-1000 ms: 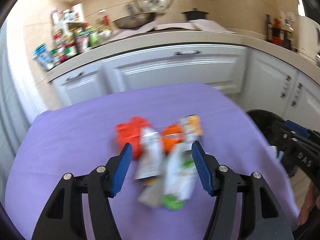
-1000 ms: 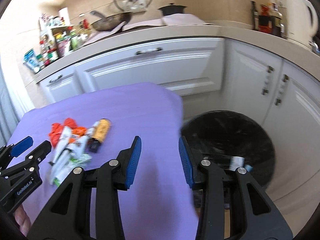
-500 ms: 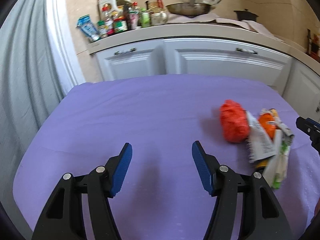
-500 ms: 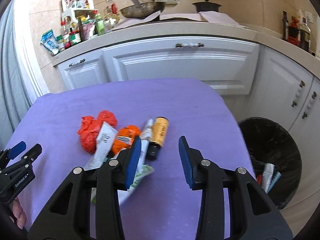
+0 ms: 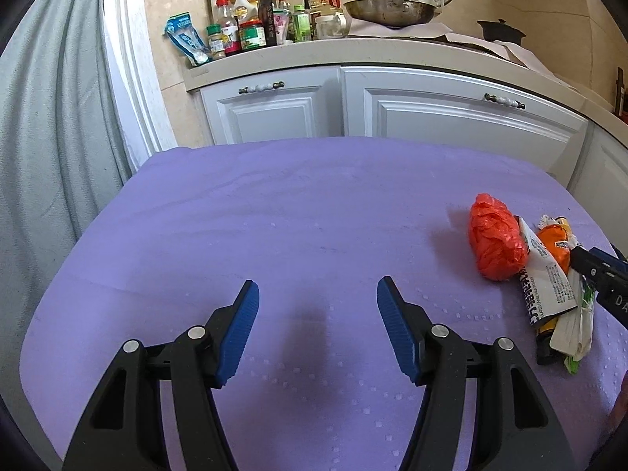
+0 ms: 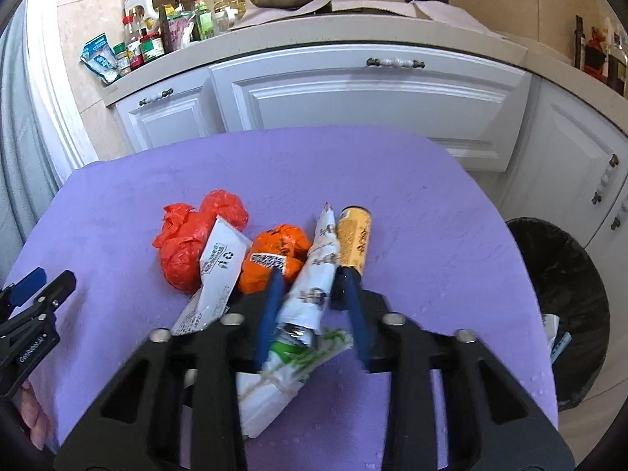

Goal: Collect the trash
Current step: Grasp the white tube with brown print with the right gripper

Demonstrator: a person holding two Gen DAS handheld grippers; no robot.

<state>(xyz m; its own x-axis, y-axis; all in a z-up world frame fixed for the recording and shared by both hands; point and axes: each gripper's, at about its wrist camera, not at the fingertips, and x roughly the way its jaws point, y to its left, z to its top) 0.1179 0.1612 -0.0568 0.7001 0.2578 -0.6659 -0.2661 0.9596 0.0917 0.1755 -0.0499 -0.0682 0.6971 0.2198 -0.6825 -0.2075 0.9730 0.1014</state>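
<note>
A heap of trash lies on the purple tablecloth (image 6: 412, 204): a red plastic bag (image 6: 188, 243), a white pouch (image 6: 219, 267), an orange bag (image 6: 282, 251), a yellow-brown bottle (image 6: 355, 239) and a white printed wrapper (image 6: 322, 255) over a green-and-white packet (image 6: 298, 357). My right gripper (image 6: 310, 274) is closing, its blue pads against both sides of the white printed wrapper. My left gripper (image 5: 318, 286) stands open over bare cloth, left of the heap, where the red plastic bag (image 5: 494, 243) is nearest. Nothing is between its fingers.
A black-lined bin (image 6: 561, 306) with some rubbish inside stands on the floor off the table's right edge. White cabinets (image 6: 353, 90) and a counter crowded with jars and bottles (image 5: 251, 27) run behind the table. A grey curtain (image 5: 47, 137) hangs at the left.
My left gripper swung left, off the trash heap to bare cloth. My right gripper came left from over the bin to the heap and narrowed its jaws around the white wrapper.
</note>
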